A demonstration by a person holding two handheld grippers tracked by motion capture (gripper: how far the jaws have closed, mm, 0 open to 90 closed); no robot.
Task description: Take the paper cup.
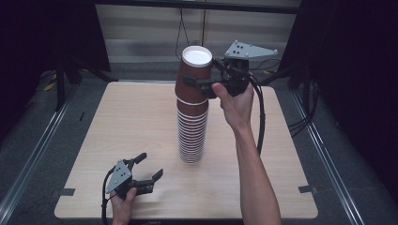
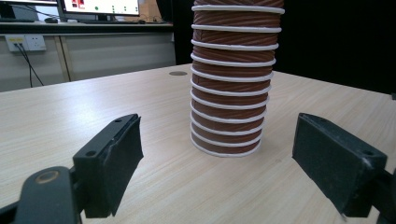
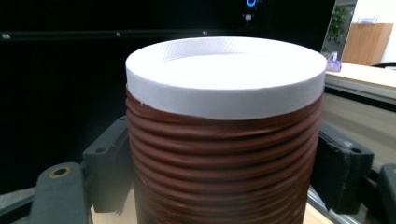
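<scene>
Right gripper (image 1: 202, 84) jaws clamped on the top brown ribbed paper cup (image 1: 193, 75); left gripper (image 1: 149, 168) jaws apart on the near-left counter (image 1: 126, 117); risk: an off-axis lift drags cups below and topples the tall stack (image 1: 191, 136).

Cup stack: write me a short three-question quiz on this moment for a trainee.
1. True or false: the right gripper is clamped on the top cup of the cup stack.
2. What is between the jaws of the left gripper? A) a cup B) nothing C) a lid
3. What surface does the stack stand on?
Key: 1 true; 2 B; 3 the wooden table.
</scene>
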